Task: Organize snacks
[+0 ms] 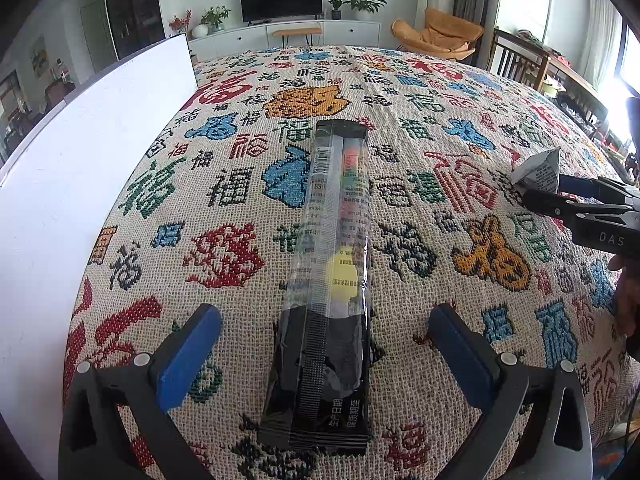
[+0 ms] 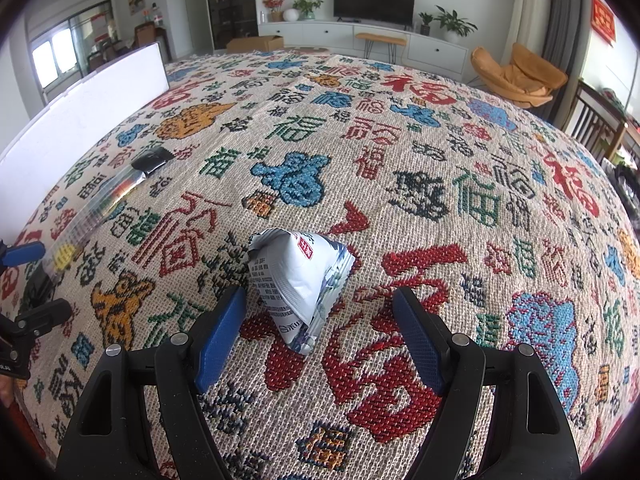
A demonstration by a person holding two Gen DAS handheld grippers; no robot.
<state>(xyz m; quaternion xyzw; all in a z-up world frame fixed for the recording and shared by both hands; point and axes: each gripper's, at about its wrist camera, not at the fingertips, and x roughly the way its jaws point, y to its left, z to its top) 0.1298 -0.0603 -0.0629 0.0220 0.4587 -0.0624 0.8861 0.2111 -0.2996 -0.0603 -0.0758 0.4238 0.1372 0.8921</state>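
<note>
A long black and clear snack packet (image 1: 334, 280) lies flat on the patterned cloth (image 1: 440, 92), running away from me. My left gripper (image 1: 324, 322) is open, its blue pads on either side of the packet's near half without touching it. A white pyramid-shaped snack packet (image 2: 298, 284) stands on the cloth between the blue pads of my open right gripper (image 2: 320, 304); the left pad sits close beside it, the right pad well apart. In the left wrist view the white packet (image 1: 538, 172) and right gripper (image 1: 560, 196) show at the right edge. The long packet (image 2: 100, 204) also shows at far left in the right wrist view.
A white board or box wall (image 1: 80, 152) stands along the left side of the cloth. Beyond the table are a TV cabinet (image 1: 288, 34), an orange chair (image 1: 440, 36) and wooden chairs (image 1: 520, 64). A hand (image 1: 626, 296) holds the right gripper.
</note>
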